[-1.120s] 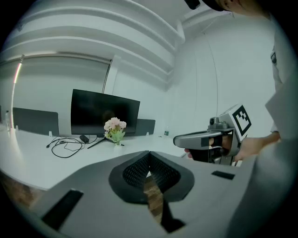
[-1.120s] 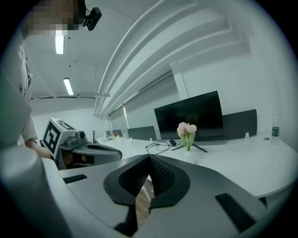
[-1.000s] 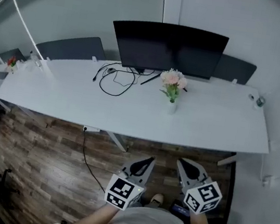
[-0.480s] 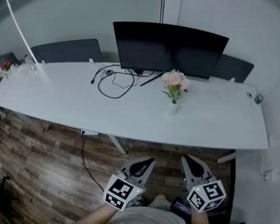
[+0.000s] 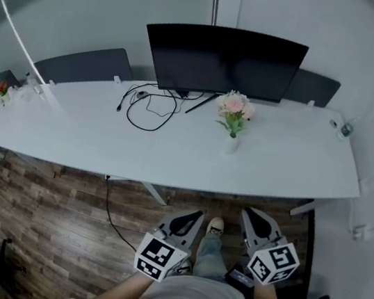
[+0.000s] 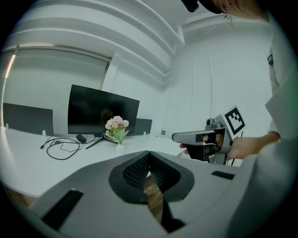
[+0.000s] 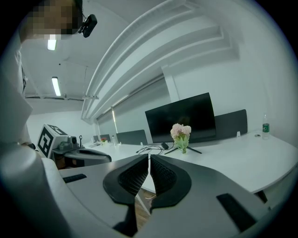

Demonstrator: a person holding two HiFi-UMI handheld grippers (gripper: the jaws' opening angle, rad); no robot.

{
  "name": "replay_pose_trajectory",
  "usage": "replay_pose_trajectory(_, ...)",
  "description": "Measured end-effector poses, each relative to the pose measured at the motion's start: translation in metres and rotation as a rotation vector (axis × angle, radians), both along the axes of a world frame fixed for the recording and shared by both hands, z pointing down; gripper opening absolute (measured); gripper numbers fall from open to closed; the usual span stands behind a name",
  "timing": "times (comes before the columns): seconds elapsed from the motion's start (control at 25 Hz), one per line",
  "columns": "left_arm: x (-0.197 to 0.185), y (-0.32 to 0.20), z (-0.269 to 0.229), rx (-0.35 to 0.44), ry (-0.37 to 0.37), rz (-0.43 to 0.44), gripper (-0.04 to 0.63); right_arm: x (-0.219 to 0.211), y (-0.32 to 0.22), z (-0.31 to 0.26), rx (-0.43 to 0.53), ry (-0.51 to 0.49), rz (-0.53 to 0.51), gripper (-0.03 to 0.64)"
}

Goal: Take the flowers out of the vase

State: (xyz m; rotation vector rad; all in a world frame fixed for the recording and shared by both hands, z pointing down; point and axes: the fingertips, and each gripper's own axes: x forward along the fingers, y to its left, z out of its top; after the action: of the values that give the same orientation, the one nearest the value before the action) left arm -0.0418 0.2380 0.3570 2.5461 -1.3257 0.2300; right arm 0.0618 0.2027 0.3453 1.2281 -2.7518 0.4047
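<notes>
Approach step: left gripper [image 5: 195, 216] and right gripper [image 5: 250, 214], low in frame with jaws clenched and empty, stand well apart from the pink flowers [image 5: 233, 109] in their vase [image 5: 230, 144] mid-frame on the bench [image 5: 297, 163]; the next move appears to call for reaching in and opening.

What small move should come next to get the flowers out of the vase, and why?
Probably step closer, reaching the right gripper toward the flowers: they stand in the vase on the desk, while both it and the left gripper are shut, empty, short of the desk.
</notes>
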Motion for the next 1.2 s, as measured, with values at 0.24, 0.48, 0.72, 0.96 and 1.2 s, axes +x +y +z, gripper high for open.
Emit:
replay_pose_trajectory(0.24,-0.002,-0.038,0.006,-0.015,-0.006,-0.020,0.003,0.000,-0.043,-0.001,0.012,-0.008,-0.023,0.034)
replay_pose_trajectory(0.48,0.004,-0.099,0.001,-0.012,-0.005,-0.040,0.003,-0.005,-0.101,-0.008,0.028,0.000,-0.097,0.034)
replay_pose_trajectory(0.72,0.012,-0.160,-0.007,-0.008,-0.007,-0.077,0.003,-0.008,-0.158,-0.014,0.037,0.007,-0.177,0.034)
replay_pose_trajectory(0.96,0.015,-0.206,-0.005,-0.024,-0.008,-0.138,0.003,-0.003,-0.202,0.001,0.009,0.052,-0.242,0.034)
replay_pose_trajectory(1.2,0.016,-0.233,0.000,-0.036,-0.018,-0.193,0.003,0.003,-0.235,0.011,-0.016,0.049,-0.268,0.034)
